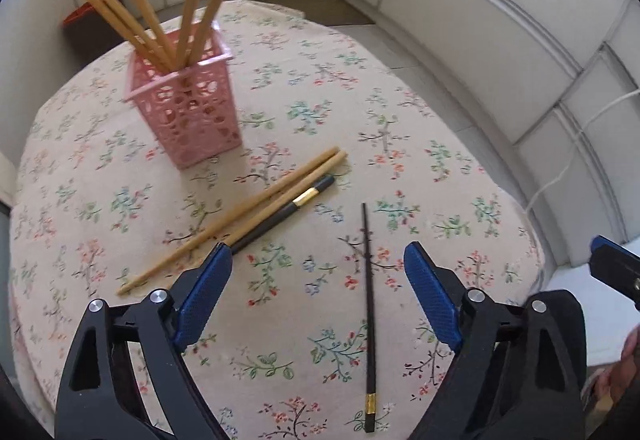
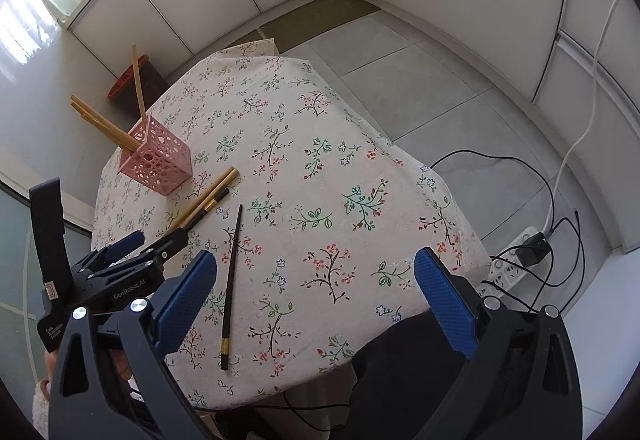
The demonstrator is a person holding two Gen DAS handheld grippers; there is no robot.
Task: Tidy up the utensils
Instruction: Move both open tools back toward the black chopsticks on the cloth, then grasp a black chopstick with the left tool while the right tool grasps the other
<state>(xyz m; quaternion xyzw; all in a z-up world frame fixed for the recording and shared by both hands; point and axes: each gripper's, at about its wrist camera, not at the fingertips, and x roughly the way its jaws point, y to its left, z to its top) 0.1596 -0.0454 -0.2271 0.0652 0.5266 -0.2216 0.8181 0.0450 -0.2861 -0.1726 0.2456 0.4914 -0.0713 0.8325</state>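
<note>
Nearby, black gold-banded chopstick (image 1: 369, 304), left tongs (image 1: 318, 292) apart, right tongs (image 2: 316, 300) apart

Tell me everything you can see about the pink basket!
The pink basket is a tall, square holder that looks like plastic, with round holes all over its walls and a flared rim. It stands upright on the flowery tablecloth, near the far left side. Several wooden chopsticks lean inside it, sticking far out of the top. No tool touches it.
</note>
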